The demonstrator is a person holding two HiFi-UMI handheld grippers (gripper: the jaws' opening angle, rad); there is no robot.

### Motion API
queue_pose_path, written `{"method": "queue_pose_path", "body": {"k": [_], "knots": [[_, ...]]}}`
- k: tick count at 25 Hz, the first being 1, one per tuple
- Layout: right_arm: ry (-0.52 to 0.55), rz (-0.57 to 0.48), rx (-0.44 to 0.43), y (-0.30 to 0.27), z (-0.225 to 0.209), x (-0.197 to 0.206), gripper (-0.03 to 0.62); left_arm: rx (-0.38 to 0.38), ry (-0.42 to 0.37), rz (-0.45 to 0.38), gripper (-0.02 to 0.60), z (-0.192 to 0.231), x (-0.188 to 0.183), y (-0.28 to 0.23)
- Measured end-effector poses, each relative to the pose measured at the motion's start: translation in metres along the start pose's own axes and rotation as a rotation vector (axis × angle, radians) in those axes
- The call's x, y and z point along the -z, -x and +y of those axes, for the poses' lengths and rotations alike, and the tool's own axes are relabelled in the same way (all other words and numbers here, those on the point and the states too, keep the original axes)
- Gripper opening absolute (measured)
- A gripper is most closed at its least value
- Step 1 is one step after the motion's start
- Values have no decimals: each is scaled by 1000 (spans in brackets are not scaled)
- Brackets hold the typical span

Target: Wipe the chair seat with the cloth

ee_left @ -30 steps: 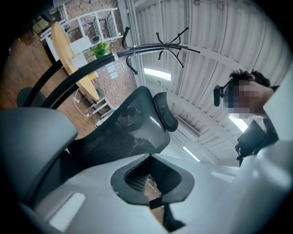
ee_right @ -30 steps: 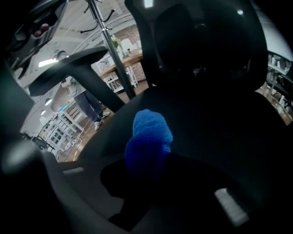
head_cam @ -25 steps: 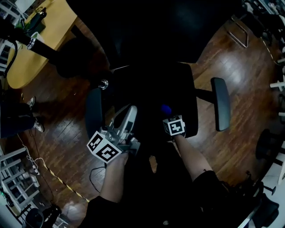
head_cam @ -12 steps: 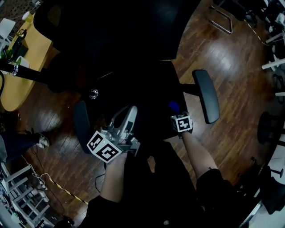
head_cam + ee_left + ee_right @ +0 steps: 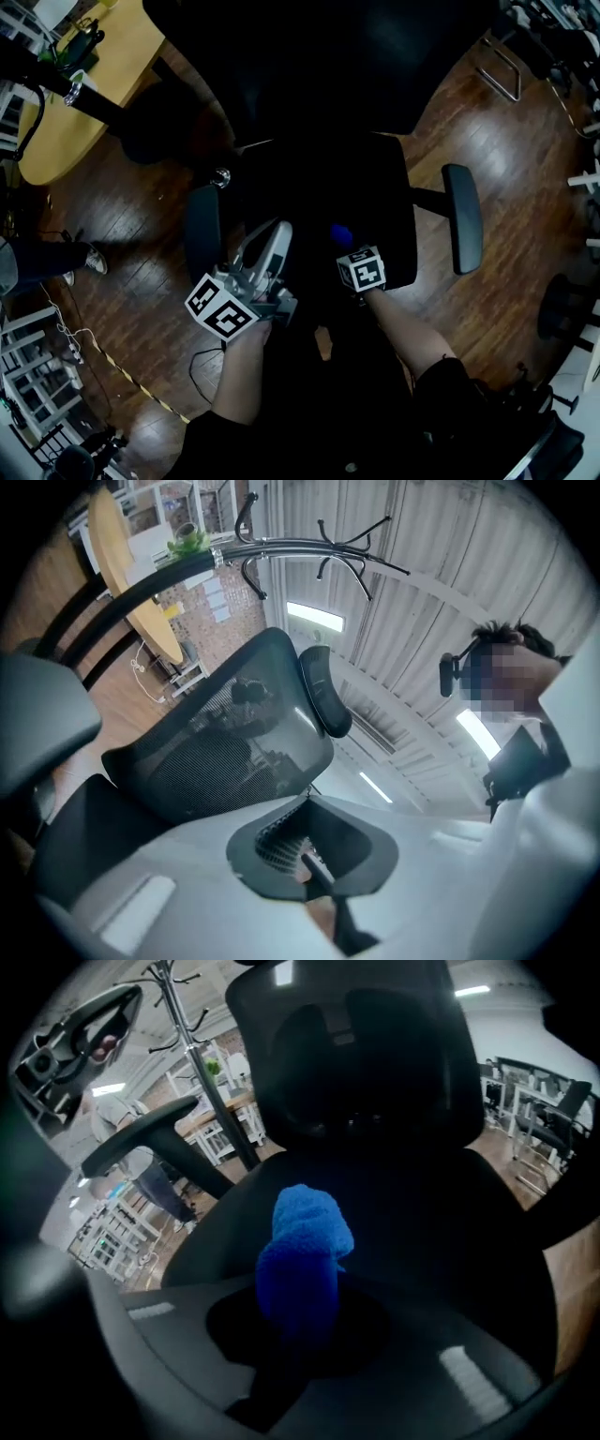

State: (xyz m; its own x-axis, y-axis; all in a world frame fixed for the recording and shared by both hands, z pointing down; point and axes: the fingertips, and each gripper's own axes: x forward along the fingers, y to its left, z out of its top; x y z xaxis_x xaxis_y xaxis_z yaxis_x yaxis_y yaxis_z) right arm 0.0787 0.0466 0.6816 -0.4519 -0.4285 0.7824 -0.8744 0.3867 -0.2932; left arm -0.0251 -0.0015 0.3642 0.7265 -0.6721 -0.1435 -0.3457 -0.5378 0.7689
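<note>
The black office chair seat [image 5: 314, 187] fills the middle of the head view, and in the right gripper view the seat [image 5: 431, 1213] spreads out ahead, below the backrest [image 5: 356, 1054]. My right gripper [image 5: 345, 247] is shut on a blue cloth [image 5: 340, 234], which rests on the seat's front part. In the right gripper view the cloth [image 5: 302, 1241] sticks out of the right gripper [image 5: 295, 1312]. My left gripper [image 5: 272, 246] hangs over the seat's front left, tilted upward, shut with nothing in it. The left gripper [image 5: 305, 860] faces the mesh backrest [image 5: 225, 752].
Armrests flank the seat at the right [image 5: 463, 217] and left [image 5: 201, 232]. A wooden table [image 5: 66, 122] stands at the upper left, with a coat stand [image 5: 281, 550] near it. A bystander's shoes [image 5: 89, 261] and a cable [image 5: 202, 361] are on the wooden floor.
The right gripper carried the cloth toward the right armrest, then back left across the seat. The left gripper has stayed where it was.
</note>
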Motion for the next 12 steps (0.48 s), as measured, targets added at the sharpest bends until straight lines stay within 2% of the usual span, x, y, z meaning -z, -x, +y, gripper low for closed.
{"method": "queue_pose_path", "body": {"k": [5, 9, 12], "knots": [[38, 34, -178, -35, 100, -15, 37, -75, -12, -66, -6, 15, -23, 38], [33, 88, -255, -55, 152, -2, 37, -131, -24, -103, -6, 26, -32, 64], [47, 106, -285, -66, 174, 10, 37, -160, -26, -115, -6, 32, -37, 76]]}}
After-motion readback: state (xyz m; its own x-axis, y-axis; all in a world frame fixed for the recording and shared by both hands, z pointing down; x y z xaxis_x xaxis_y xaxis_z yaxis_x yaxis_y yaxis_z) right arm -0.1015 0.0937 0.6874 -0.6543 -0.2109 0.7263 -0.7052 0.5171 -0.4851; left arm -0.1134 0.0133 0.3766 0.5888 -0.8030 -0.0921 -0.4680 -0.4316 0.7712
